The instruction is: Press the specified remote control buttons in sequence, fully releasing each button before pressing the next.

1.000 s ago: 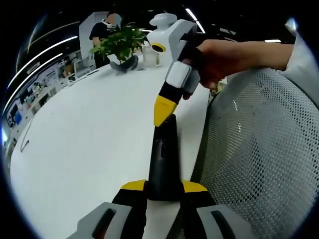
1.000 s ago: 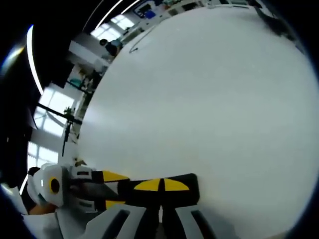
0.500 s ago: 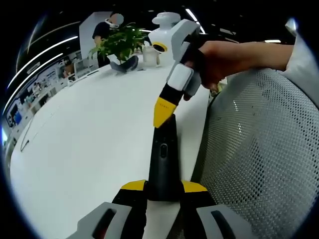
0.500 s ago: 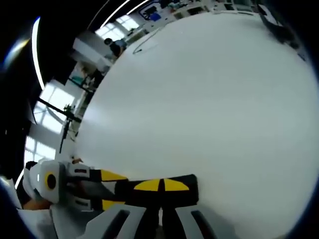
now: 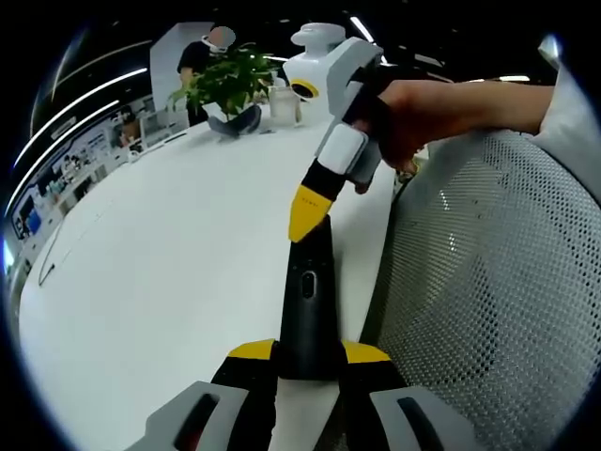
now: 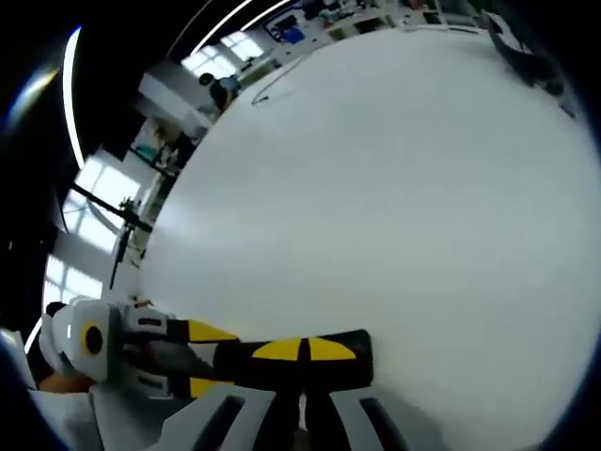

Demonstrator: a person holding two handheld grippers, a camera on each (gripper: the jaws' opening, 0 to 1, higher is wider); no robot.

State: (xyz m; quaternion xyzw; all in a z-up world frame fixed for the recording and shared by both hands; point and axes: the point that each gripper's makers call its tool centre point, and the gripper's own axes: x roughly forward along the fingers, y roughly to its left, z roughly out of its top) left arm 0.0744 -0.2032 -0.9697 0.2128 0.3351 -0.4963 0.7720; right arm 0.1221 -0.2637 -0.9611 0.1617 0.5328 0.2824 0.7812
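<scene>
In the left gripper view a slim black remote [image 5: 308,301] lies lengthwise on the white table [image 5: 160,272], and my left gripper [image 5: 310,353] is shut on its near end. My right gripper [image 5: 307,214], held by a hand [image 5: 427,105], comes down from the upper right. Its shut yellow tip is at the remote's far end, above a small round button [image 5: 308,283]; I cannot tell whether it touches. In the right gripper view the right gripper [image 6: 301,349] has its yellow pads pressed together, and the left gripper [image 6: 207,358] points in from the left.
A grey mesh chair back [image 5: 488,291] stands along the table's right edge. At the far end are a potted plant [image 5: 225,83] and a white cup [image 5: 282,101], with a person [image 5: 205,56] behind. Bare table [image 6: 376,188] spreads out to the left.
The right gripper's body has shifted slightly up and to the right over the remote's far end, and the round button now shows clearly. The left gripper and remote have not moved.
</scene>
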